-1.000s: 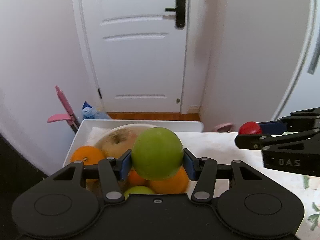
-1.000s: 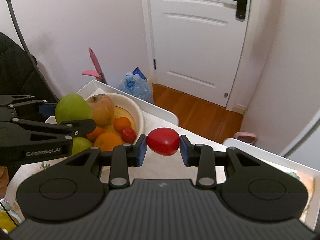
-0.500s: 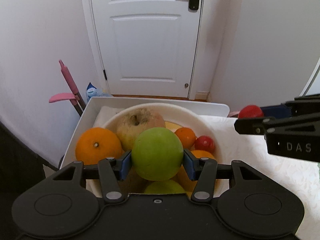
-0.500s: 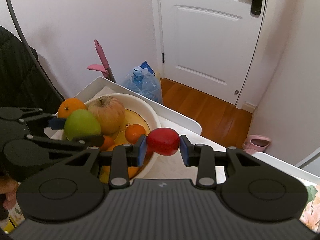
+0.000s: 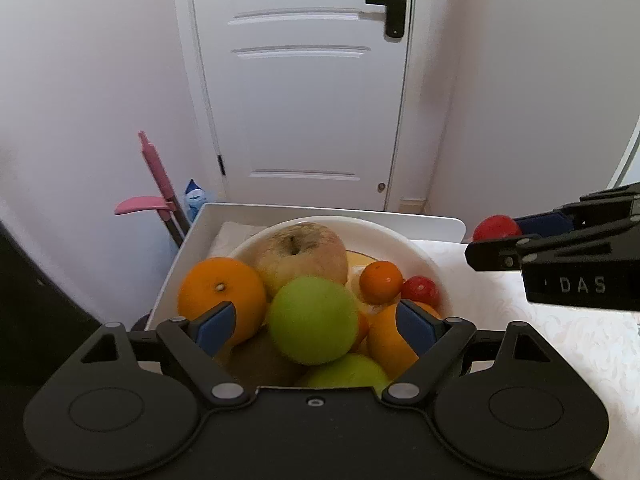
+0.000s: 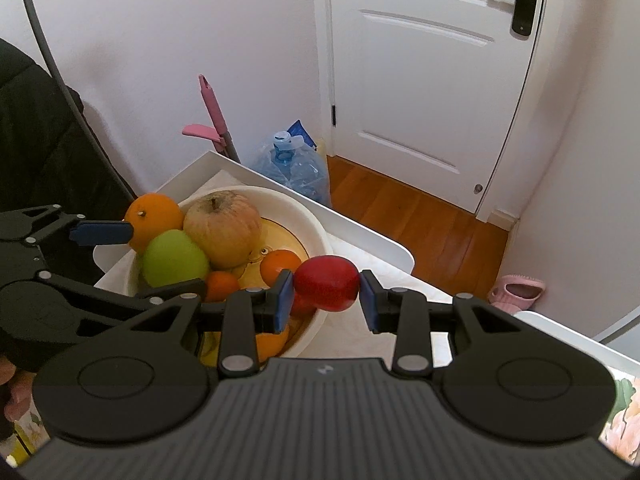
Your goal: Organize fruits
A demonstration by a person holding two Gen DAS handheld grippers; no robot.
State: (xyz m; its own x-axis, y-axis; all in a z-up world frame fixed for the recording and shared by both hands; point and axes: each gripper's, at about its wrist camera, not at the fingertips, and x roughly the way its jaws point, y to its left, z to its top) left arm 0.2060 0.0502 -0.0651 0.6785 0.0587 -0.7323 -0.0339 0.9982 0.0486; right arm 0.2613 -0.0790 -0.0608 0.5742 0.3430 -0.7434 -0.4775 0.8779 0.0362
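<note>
home; panelled door [image 5: 304,92], wooden floor [image 6: 408,208], mop [image 6: 214,114]

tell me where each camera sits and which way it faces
Left wrist: on the left tongs, looking down over the white bowl toward the door; its jaws have just been opening, leaving the green apple free between them; the right tongs show at right.
Right wrist: on the right tongs, facing the bowl's rim, shut on a red fruit; the left tongs show at left.
Shared: bowl, green apple, door.
</note>
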